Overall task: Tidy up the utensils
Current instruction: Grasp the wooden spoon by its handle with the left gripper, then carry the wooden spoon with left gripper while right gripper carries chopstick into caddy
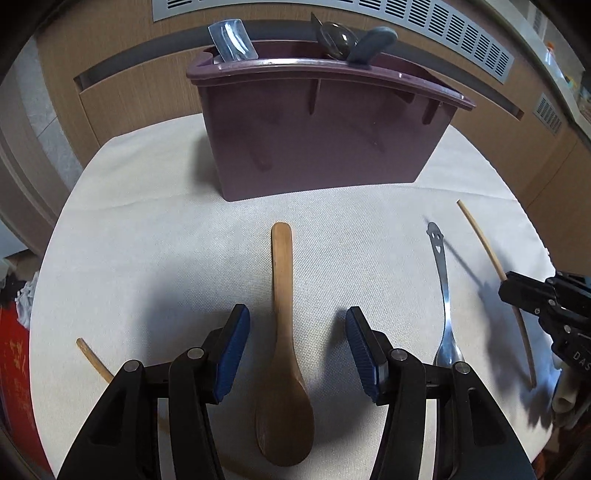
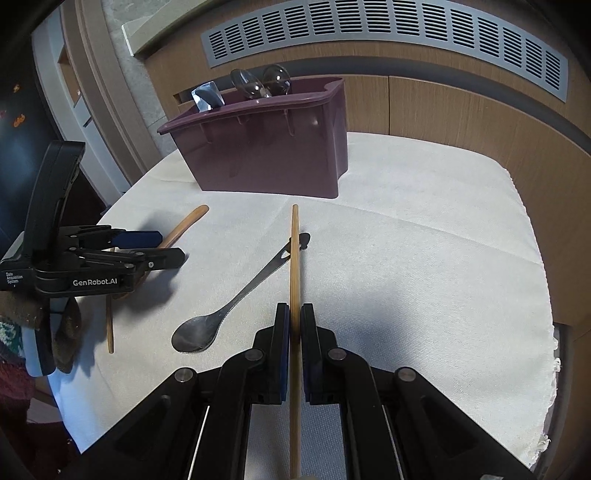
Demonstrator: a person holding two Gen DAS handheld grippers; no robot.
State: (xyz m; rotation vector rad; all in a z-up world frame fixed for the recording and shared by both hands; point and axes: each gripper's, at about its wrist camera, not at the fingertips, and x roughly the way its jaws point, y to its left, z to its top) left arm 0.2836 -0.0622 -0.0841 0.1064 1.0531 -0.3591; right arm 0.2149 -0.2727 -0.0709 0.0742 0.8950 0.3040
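Note:
A purple utensil bin [image 1: 314, 136] stands at the back of the table and holds several utensils; it also shows in the right wrist view [image 2: 273, 151]. My left gripper [image 1: 295, 350] is open, its blue pads on either side of a wooden spoon [image 1: 282, 332] lying on the cloth. My right gripper [image 2: 294, 325] is shut on a wooden chopstick [image 2: 294, 258] that points toward the bin. A metal spoon [image 2: 236, 302] lies just left of that chopstick. A second chopstick [image 1: 94, 360] lies left of my left gripper.
A white cloth [image 2: 424, 258] covers the table, with its edges close on the right and front. Wooden cabinets with a vent grille [image 2: 369, 33] stand behind the table. My left gripper shows in the right wrist view [image 2: 162, 245] at the left.

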